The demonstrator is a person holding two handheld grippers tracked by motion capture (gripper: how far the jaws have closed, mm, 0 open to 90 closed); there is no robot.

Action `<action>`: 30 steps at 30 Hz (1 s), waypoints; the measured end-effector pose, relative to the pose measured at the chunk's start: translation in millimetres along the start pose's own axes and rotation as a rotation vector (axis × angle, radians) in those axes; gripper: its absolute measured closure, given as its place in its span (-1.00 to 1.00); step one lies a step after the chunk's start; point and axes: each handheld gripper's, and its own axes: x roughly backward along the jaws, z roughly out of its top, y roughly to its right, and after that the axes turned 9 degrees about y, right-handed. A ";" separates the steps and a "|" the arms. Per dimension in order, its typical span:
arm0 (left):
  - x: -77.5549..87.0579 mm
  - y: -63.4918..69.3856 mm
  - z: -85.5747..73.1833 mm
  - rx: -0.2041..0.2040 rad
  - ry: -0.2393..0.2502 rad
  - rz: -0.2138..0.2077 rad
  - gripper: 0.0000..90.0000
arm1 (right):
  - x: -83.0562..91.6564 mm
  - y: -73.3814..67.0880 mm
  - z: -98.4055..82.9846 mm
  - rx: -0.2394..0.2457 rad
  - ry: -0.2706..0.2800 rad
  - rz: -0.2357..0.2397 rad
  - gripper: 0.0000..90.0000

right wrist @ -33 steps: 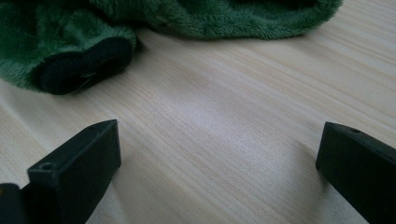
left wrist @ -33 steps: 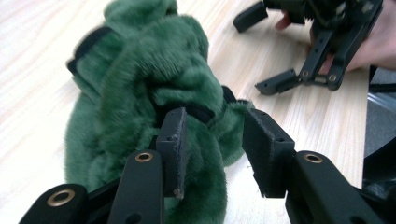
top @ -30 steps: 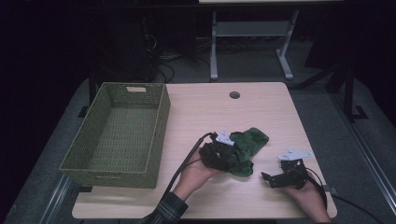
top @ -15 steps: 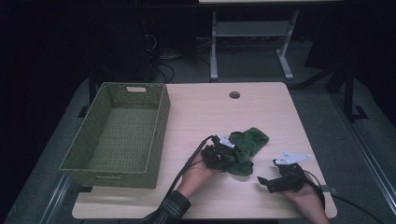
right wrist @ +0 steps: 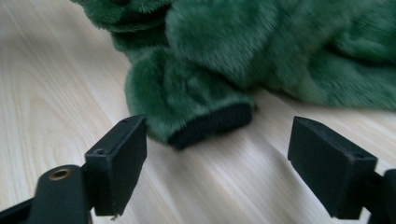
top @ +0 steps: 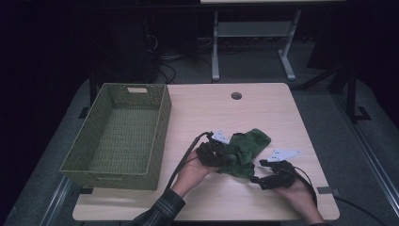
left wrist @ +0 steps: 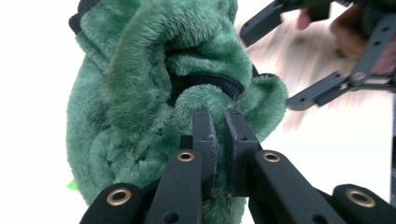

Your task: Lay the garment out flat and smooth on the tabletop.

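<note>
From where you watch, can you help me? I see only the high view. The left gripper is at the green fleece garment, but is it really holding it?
Observer: Yes. In the left gripper view the left gripper is shut on a fold of the green fleece garment; its jaws have just been closing.
Operator: And the right gripper, does it hold something?
Observer: No. The right gripper is open, its jaws just closing, nothing between the pads.
Operator: What lies in front of it?
Observer: A sleeve cuff with a black edge, flat on the table, just beyond the pads.
</note>
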 end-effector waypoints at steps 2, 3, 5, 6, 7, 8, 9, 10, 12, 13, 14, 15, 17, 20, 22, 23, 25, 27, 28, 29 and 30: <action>5.4 -2.2 1.4 0.002 0.015 -0.004 0.88 | -5.9 -0.7 2.4 0.003 -0.001 0.023 -0.49; 6.3 -2.2 1.5 0.013 0.027 -0.005 0.88 | -9.6 -2.0 3.8 0.009 -0.013 0.034 -0.39; 8.2 -2.8 1.5 0.012 0.037 -0.010 0.88 | -12.9 -3.5 4.6 0.026 -0.012 0.044 -0.20; 8.6 -2.3 1.4 0.012 0.041 -0.012 0.88 | -14.7 -5.1 5.5 0.021 -0.017 0.045 -0.11; 8.7 -1.0 1.3 0.011 0.049 -0.012 0.88 | -16.1 -6.3 7.0 0.033 -0.022 0.038 0.10; 9.4 -1.0 1.5 0.003 0.049 -0.014 0.88 | -16.1 -6.3 7.0 0.033 -0.022 0.038 0.10; 10.1 -1.0 1.9 0.000 0.056 -0.016 0.88 | -15.4 -6.3 7.4 0.039 -0.020 0.035 0.23; 10.6 -0.8 2.3 0.006 0.064 -0.021 0.88 | -13.3 -6.5 7.9 0.043 -0.012 0.031 0.43; 14.1 -1.7 2.8 0.010 0.073 -0.022 0.88 | -7.5 -5.4 8.8 0.049 0.004 0.017 0.62; 15.8 -2.2 2.7 0.014 0.078 -0.024 0.88 | -5.4 -4.3 8.7 0.047 0.006 0.018 0.65; 17.7 -2.7 2.5 0.016 0.079 -0.022 0.88 | -4.0 -3.4 8.3 0.043 0.005 0.022 0.67; 19.7 -3.4 2.1 0.013 0.075 -0.021 0.88 | -2.9 -2.7 8.3 0.046 -0.001 0.020 0.69; 23.9 -3.9 0.9 0.007 0.073 -0.014 0.88 | -0.8 -2.3 8.7 0.042 -0.010 0.016 0.70; 33.7 -6.2 -3.8 0.015 0.080 -0.007 0.88 | 5.9 -0.8 9.0 0.052 -0.014 -0.001 0.70; 38.2 -7.5 -8.1 0.021 0.079 0.001 0.89 | 14.1 2.1 8.2 0.054 -0.009 -0.023 0.70; 40.6 -8.7 -11.1 0.019 0.075 0.002 0.89 | 14.1 2.1 8.2 0.054 -0.009 -0.023 0.70; 44.6 -10.3 -17.7 0.025 0.067 0.006 0.89 | 20.3 5.6 6.6 0.049 -0.006 -0.036 0.70; 47.9 -11.4 -25.4 0.034 0.065 0.006 0.90 | 28.8 10.2 1.7 0.032 -0.007 -0.064 0.70; 48.9 -11.5 -27.9 0.040 0.064 0.006 0.90 | 30.6 11.6 0.3 0.037 -0.004 -0.068 0.70; 50.1 -11.9 -31.0 0.041 0.060 0.004 0.90 | 30.6 11.6 0.3 0.037 -0.004 -0.068 0.70; 50.8 -12.0 -34.0 0.046 0.057 0.004 0.90 | 33.2 12.6 -1.6 0.034 -0.007 -0.073 0.70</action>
